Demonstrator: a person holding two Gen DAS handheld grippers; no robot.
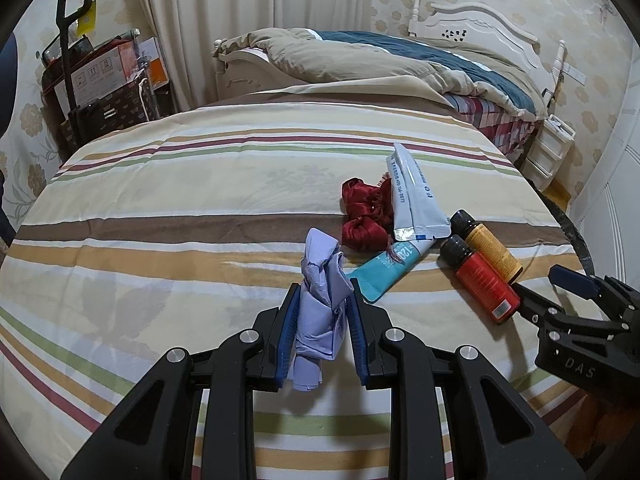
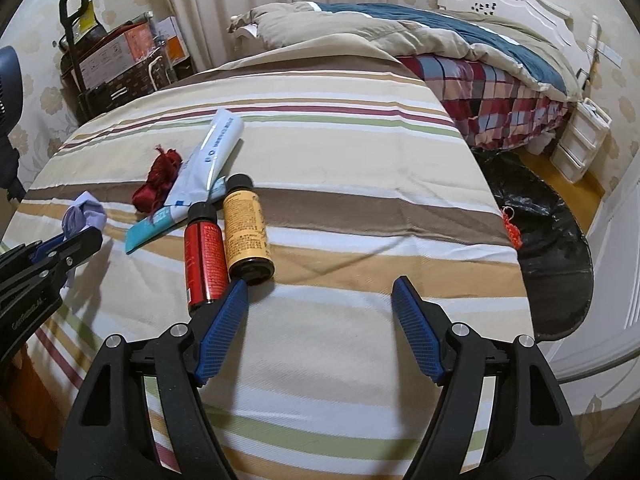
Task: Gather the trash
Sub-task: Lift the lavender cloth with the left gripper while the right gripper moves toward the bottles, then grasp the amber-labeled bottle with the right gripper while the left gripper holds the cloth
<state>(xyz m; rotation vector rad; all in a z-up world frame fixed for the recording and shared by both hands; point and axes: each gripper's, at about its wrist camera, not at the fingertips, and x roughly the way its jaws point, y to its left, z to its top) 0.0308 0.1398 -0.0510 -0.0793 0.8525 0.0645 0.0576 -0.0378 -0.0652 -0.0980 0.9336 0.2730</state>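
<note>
A crumpled lavender cloth (image 1: 320, 304) is pinched between the blue pads of the left claw (image 1: 322, 300), held just above the striped surface (image 1: 160, 208). The right claw (image 2: 320, 292) is spread wide and holds nothing; its left fingertip (image 2: 236, 292) lies just beside the base of the orange bottle (image 2: 244, 228). A red bottle (image 2: 202, 256) is laid alongside the orange one, touching it. Behind them a white tube (image 2: 208, 164) is crossed over a teal tube (image 2: 156, 228), with a red yarn bundle (image 2: 158, 180) beside them. A black trash bag (image 2: 548, 240) is seen on the floor by the right edge of the surface.
</note>
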